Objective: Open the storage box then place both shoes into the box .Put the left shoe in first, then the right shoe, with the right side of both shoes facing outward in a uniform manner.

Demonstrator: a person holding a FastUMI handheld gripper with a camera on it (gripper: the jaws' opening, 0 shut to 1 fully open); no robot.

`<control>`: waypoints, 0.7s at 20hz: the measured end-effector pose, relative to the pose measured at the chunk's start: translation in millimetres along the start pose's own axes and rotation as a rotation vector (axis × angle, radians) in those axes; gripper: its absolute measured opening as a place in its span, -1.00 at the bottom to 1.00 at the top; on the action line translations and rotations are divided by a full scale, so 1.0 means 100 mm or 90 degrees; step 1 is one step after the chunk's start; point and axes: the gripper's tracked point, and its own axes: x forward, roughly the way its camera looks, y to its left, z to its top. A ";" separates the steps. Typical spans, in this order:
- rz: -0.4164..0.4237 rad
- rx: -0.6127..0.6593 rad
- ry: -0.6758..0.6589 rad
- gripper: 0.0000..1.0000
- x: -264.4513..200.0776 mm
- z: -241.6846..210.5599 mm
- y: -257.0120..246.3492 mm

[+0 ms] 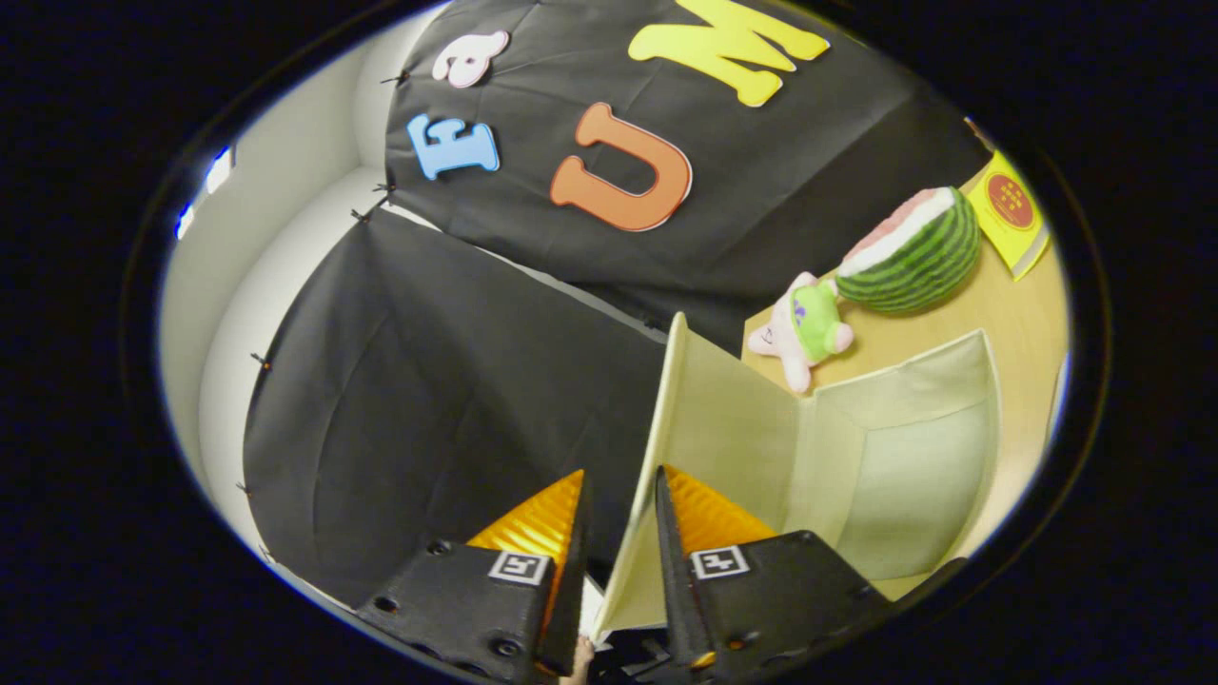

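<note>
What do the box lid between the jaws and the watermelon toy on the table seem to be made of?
The lid looks like cloth-covered board: pale, matt, stiff and flat, edge-on between the jaws. The gripper has its jaws close on either side of it; contact is unclear. The watermelon toy looks like soft plush, with a fuzzy striped rind.

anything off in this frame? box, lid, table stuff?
Nothing stands out. The tongs are closed on the raised lid of the storage box, which stands open. Plush toy and watermelon plush lie beyond it on the table.

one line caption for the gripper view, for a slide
Gripper fingers straddle the raised lid flap of the open storage box; plush toy and watermelon cushion lie beyond.
</note>
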 end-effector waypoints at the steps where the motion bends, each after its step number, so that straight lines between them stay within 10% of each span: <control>1: -0.014 -0.008 0.008 -0.02 0.06 -0.07 0.00; 5: -0.071 -0.047 0.041 1.00 0.12 -0.31 -0.14; 14: -0.239 -0.080 0.072 1.00 -0.44 -0.18 -1.13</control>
